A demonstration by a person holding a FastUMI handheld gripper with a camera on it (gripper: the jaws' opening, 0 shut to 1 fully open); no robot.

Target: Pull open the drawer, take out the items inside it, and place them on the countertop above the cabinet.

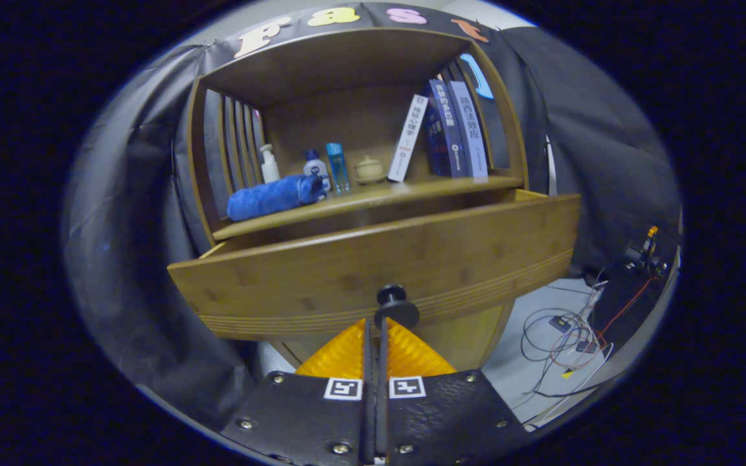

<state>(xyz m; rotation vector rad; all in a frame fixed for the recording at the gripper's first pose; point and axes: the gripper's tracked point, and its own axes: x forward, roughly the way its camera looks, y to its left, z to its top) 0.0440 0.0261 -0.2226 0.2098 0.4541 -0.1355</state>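
Black cloth walls back the wooden cabinet, and your gripper, fingers pressed together with hardly a gap, sits just below the knob of the partly pulled-out drawer running crosswise straight ahead.

Gripper level — its 2 fingers pressed nearly together.

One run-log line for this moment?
gripper: shut on drawer knob | drawer: pulled partly out | contents: hidden | blue towel: on countertop
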